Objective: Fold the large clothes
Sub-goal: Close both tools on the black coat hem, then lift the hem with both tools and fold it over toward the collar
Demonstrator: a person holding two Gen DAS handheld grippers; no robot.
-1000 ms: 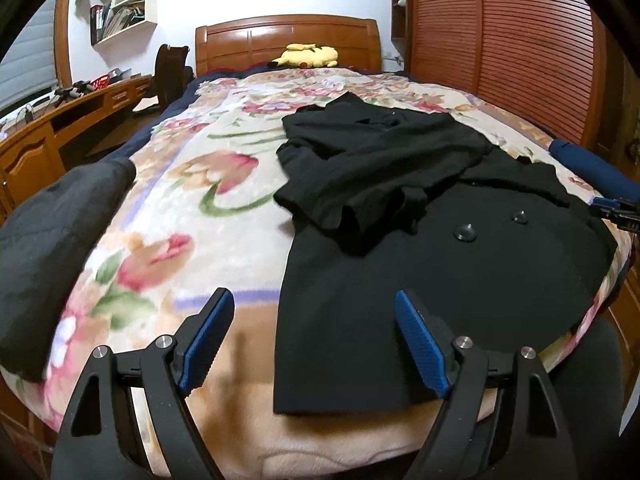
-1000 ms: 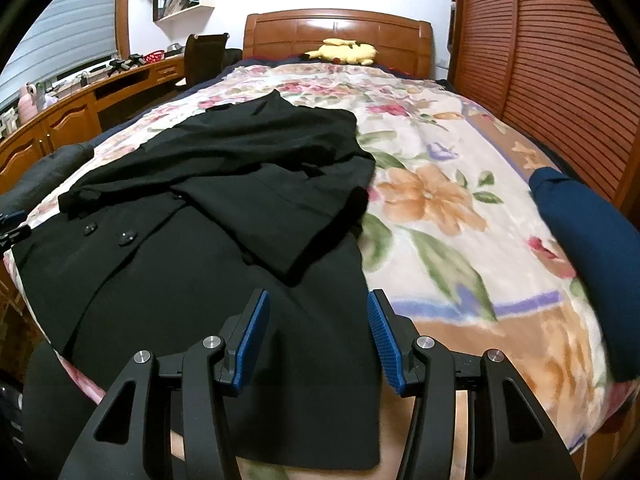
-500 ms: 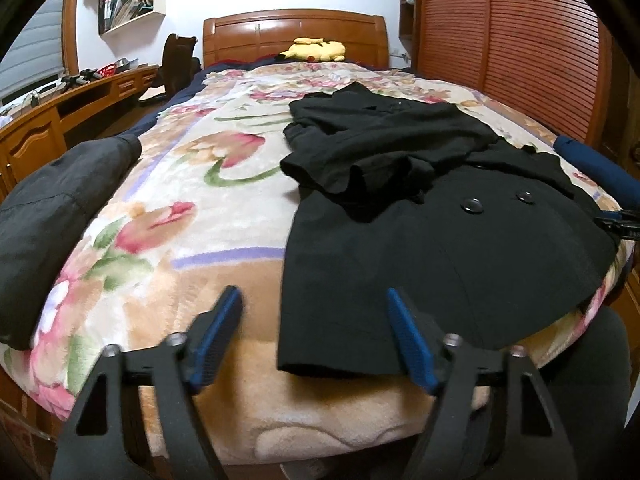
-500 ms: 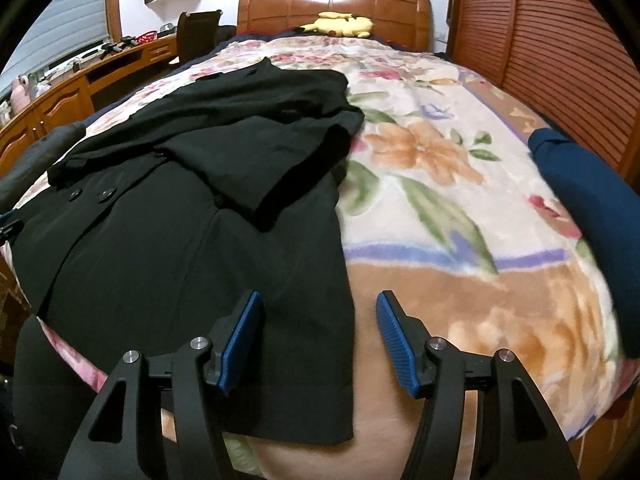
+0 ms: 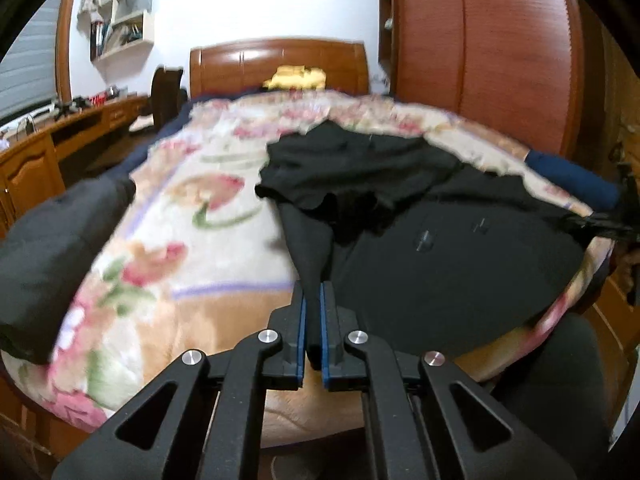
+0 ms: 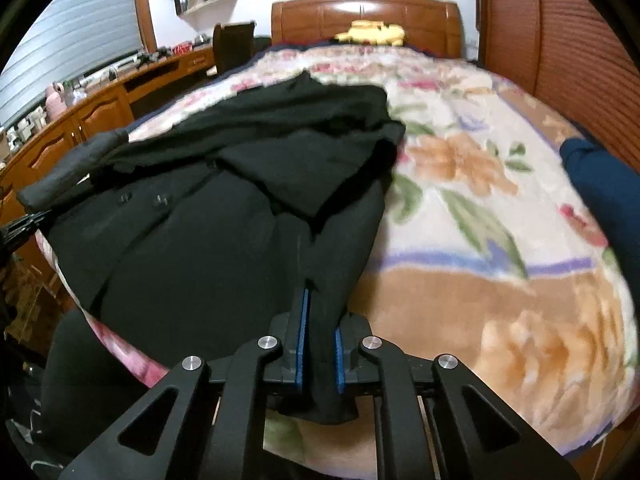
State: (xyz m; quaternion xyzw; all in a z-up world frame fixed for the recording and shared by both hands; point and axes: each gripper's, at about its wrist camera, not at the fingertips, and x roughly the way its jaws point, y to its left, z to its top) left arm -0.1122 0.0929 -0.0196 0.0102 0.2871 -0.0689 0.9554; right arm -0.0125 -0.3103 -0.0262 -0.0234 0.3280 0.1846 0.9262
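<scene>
Black double-breasted woollen coat (image 5: 440, 272) lay buttons-up on the floral fleece blanket (image 5: 192, 216) covering the bed, hem at the foot end; left gripper (image 5: 313, 300), jaws just closed, pinched the coat's left hem corner; right gripper (image 6: 319, 320), likewise just closed, clamped its right hem corner; a yellow plush toy (image 6: 374, 32) sat beyond the coat's collar.

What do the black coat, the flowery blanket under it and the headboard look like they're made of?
Black coat: looks like a thick, matte woven cloth, maybe wool; it drapes in heavy folds without shine, though I can't be sure.
Flowery blanket: seems a plush fleece; fuzzy surface, soft printed flowers.
Headboard: apparently varnished reddish wood; glossy highlights on its panels.
</scene>
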